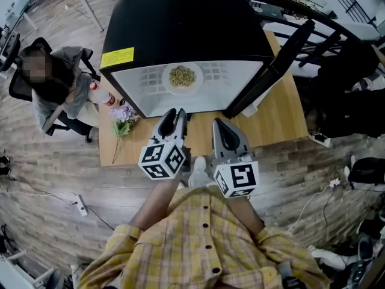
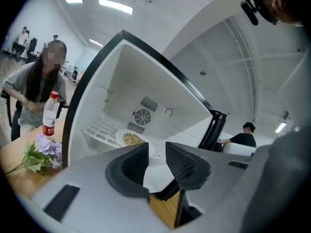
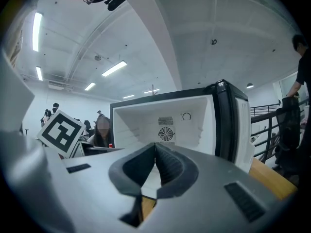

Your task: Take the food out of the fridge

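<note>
A black mini fridge (image 1: 180, 23) stands on a wooden table (image 1: 283, 119) with its door (image 1: 274, 65) swung open to the right. On the white wire shelf inside lies a white plate of food (image 1: 182, 77), also seen in the left gripper view as the plate of food (image 2: 131, 139). My left gripper (image 1: 176, 113) hovers just in front of the fridge opening, open, with nothing between its jaws; the left gripper (image 2: 156, 153) points at the plate. My right gripper (image 1: 219, 124) is beside it, shut and empty; the right gripper (image 3: 155, 147) faces the fridge (image 3: 167, 120).
A person (image 1: 51, 83) sits at the table's left end. A drink bottle (image 1: 103, 96) and a bunch of purple flowers (image 1: 123, 116) lie left of the fridge. The open door (image 3: 228, 120) blocks the right side. Another seated person (image 2: 245, 136) is behind it.
</note>
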Tool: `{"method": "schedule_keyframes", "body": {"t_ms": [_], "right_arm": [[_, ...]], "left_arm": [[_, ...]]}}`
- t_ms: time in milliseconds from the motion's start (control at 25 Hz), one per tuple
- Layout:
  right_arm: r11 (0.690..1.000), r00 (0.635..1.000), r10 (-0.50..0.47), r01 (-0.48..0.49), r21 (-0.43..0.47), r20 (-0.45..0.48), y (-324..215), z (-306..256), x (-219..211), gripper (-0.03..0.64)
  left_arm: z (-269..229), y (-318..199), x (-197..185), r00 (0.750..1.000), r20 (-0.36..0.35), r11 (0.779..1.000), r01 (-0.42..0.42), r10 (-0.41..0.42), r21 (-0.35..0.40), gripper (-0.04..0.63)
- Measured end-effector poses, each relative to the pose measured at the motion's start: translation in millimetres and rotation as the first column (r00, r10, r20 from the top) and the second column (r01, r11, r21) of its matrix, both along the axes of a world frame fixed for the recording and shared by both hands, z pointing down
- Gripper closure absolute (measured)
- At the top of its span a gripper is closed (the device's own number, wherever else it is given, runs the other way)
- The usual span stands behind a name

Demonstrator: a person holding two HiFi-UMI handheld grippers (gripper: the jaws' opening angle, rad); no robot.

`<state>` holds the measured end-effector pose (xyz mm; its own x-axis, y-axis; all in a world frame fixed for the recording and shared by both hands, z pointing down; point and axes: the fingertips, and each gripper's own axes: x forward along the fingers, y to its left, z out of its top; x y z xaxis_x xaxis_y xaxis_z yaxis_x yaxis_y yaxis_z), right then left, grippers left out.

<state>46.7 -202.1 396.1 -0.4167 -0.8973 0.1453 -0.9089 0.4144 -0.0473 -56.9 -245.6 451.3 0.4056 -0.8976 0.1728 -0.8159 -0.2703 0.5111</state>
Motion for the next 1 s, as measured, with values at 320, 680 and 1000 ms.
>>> {"method": "schedule_keyframes", "body": {"t_ms": [320, 680, 1000], "right_arm": [[1.0, 1.0, -0.012, 0.012, -0.005, -0.005, -20, 4, 6, 0.609], [1.0, 1.0, -0.017, 0.017, -0.015, -0.017, -37, 10, 13, 0.609], [0.999, 0.999, -0.033, 0.032, -0.024, -0.018, -51, 14, 19, 0.609]], "left_arm": [[29, -23, -2, 0.957, -0.287, 0.987, -0.01, -0.036, -0.158, 0.466], [49, -42, -6, 0.807, -0.569, 0.962, -0.009, -0.155, -0.274, 0.462], [75, -58, -6, 0.652, -0.709, 0.93, -0.015, -0.27, -0.368, 0.463]]}}
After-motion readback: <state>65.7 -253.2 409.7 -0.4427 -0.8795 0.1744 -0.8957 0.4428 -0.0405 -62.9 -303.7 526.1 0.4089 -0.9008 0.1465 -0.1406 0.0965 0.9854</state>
